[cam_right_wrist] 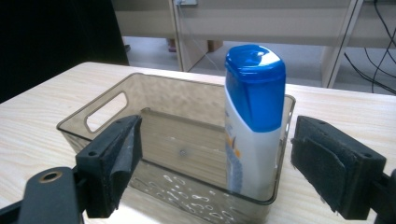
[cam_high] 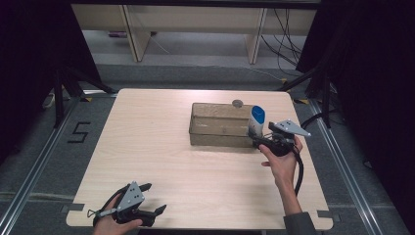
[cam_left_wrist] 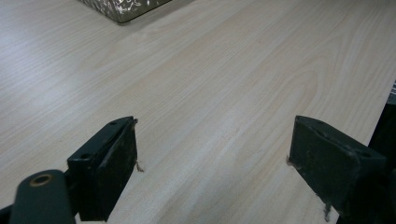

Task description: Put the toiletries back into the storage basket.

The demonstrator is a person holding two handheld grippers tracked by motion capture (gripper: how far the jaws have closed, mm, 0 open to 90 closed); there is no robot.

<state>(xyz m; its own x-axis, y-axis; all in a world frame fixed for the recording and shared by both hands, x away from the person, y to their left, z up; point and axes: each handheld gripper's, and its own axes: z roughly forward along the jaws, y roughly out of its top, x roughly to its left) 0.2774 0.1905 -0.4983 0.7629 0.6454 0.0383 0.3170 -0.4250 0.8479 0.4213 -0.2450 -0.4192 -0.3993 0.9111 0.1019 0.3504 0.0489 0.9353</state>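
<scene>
The table [cam_high: 161,147] carries a clear bin [cam_right_wrist: 116,100] set lengthwise across it toward the far right, and in the bin's right end stands a bottle [cam_right_wrist: 252,116], long axis upright, blue cap up, leaning against the end wall. The right gripper [cam_right_wrist: 212,158] sits just before that end with its jaws spread wide, holding nothing, apart from the bottle. The left gripper [cam_left_wrist: 212,163] rests at the table's near left edge, jaws wide open and empty.
</scene>
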